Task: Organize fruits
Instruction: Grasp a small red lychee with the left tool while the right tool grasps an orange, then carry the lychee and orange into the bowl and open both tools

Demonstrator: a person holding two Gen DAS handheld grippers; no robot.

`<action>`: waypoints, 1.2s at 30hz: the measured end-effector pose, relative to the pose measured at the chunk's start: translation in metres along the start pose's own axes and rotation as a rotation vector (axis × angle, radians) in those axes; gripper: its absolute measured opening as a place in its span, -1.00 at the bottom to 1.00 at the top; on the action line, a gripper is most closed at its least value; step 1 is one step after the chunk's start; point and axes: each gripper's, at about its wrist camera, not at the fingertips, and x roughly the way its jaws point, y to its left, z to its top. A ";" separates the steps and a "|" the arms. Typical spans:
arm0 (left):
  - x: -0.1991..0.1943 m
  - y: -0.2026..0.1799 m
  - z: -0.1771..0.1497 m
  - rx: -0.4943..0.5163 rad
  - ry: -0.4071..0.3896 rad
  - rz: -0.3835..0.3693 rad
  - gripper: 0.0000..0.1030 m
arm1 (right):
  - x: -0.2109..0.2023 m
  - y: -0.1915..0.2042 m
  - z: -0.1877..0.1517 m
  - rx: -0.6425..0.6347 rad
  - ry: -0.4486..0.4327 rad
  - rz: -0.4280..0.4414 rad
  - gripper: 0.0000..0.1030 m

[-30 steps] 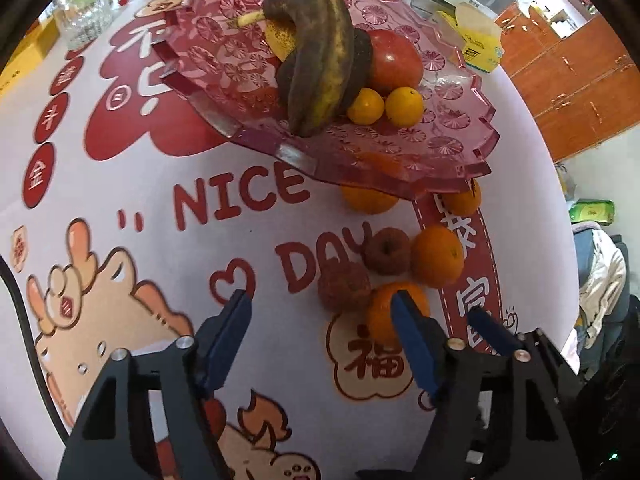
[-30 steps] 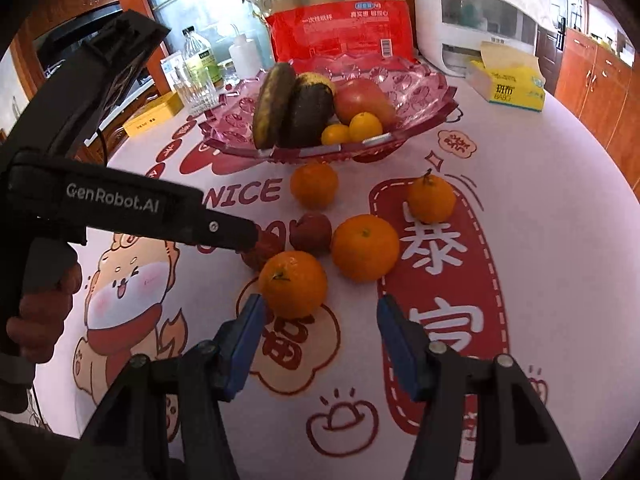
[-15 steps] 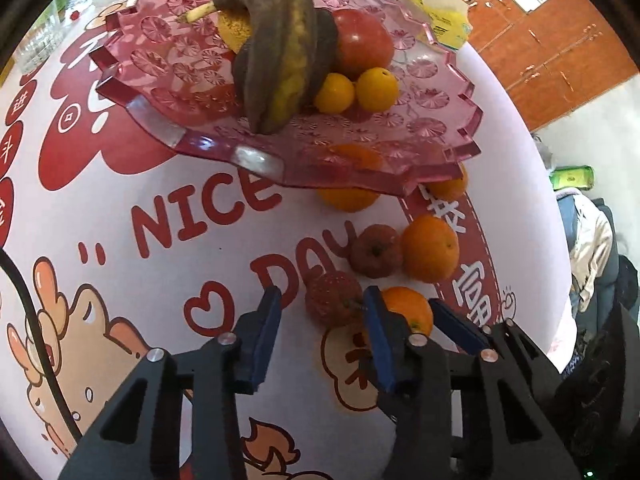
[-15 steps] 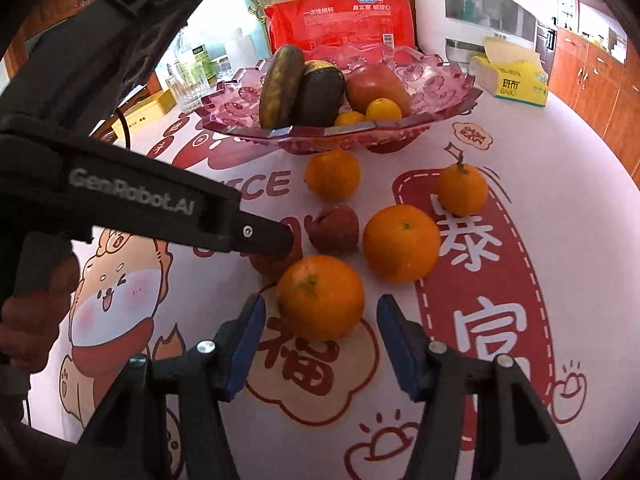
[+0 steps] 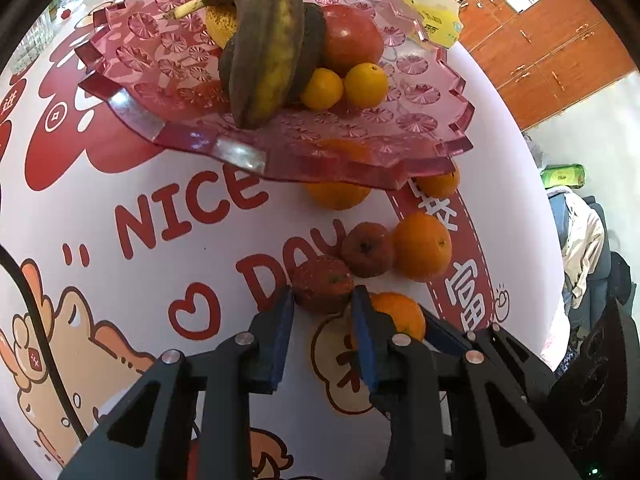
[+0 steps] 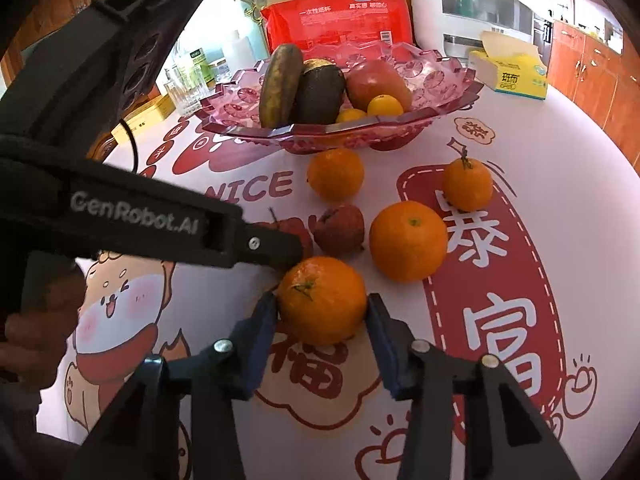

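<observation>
A pink faceted fruit tray (image 5: 240,152) (image 6: 392,128) holds dark bananas (image 5: 268,36), a red fruit and two small oranges. On the tablecloth in front lie several oranges and two wrinkled red fruits. My left gripper (image 5: 323,300) is closed onto the near red fruit (image 5: 322,284), its pads touching both sides. My right gripper (image 6: 322,310) is closed onto the near orange (image 6: 322,300), pads against its sides, the orange resting on the cloth. The second red fruit (image 6: 339,229) and a large orange (image 6: 408,240) lie just beyond.
The left tool's body (image 6: 120,216) crosses the right wrist view close to the near orange. A yellow tissue box (image 6: 508,68), a red package of cups (image 6: 340,16) and glassware (image 6: 188,84) stand behind the tray. The round table's edge curves at the right.
Both grippers moved forward and narrowed. The left one closed around the near red fruit; the right one closed around the near orange.
</observation>
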 end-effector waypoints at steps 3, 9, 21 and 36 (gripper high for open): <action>-0.003 0.001 0.003 -0.009 -0.015 0.004 -0.46 | -0.001 -0.001 0.000 -0.001 0.007 0.008 -0.12; -0.006 0.000 0.011 -0.006 -0.038 0.006 -0.37 | -0.007 -0.009 0.001 0.019 0.011 0.016 -0.12; -0.001 -0.005 0.012 0.012 -0.071 0.008 -0.46 | -0.010 -0.018 0.006 0.025 0.019 0.017 -0.12; -0.078 0.027 -0.002 -0.063 -0.217 0.044 -0.48 | -0.035 -0.005 0.026 -0.094 -0.058 -0.028 -0.13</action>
